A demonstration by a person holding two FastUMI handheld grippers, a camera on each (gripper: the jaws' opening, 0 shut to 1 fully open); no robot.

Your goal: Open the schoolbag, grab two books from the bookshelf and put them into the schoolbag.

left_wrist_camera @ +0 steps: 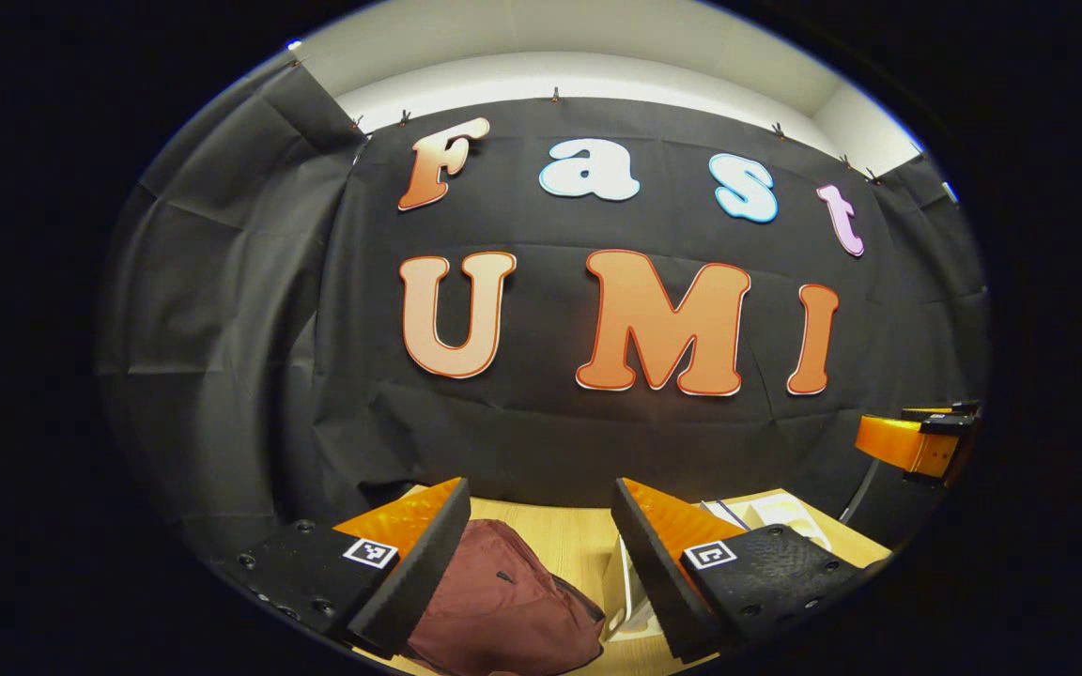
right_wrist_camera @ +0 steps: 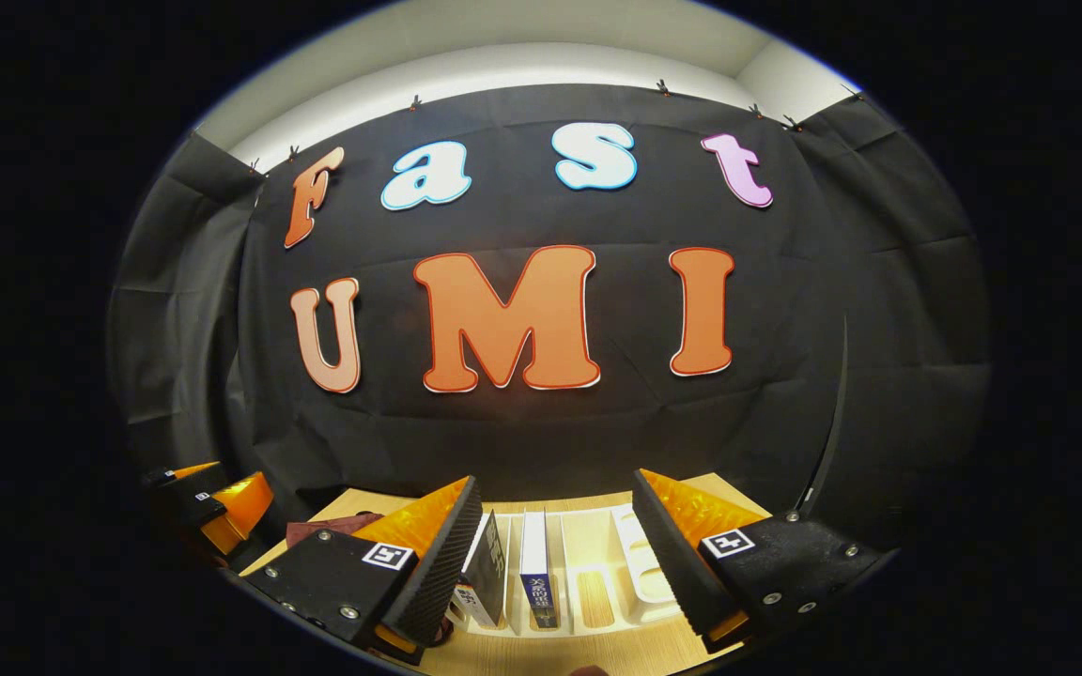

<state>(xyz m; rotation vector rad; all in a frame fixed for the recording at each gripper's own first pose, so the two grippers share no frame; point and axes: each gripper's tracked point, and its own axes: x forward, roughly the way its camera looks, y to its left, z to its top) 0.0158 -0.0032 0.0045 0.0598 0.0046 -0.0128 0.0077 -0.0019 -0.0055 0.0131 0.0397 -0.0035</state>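
Left gripper (left_wrist_camera: 541, 554) sits nearest in the left gripper view, fingers spread wide w/ nothing between them, hanging above the dark red schoolbag (left_wrist_camera: 503, 610) that lies slumped on the wooden table (left_wrist_camera: 569, 535). Bag looks zipped or at least collapsed; can't tell the zip's state for sure. Just right of the bag stands the white bookshelf (left_wrist_camera: 626, 601), and farther right the other gripper shows at the edge.

Right gripper (right_wrist_camera: 555, 549) is also spread and empty, lined up over the bookshelf slots. Two books stand upright in the left slots: a dark book (right_wrist_camera: 489, 573) beside the left finger, then a blue-spined book (right_wrist_camera: 536, 568) just right of it. Slots further right hold nothing.

Step in hand, prob: opening the bag. Do it w/ the left gripper pinching the zip pull or top flap, right steadying the fabric, since soft cloth will drag along otherwise. Open it wide before going for books.

Writing: book spines carry small print, too tiny to read.
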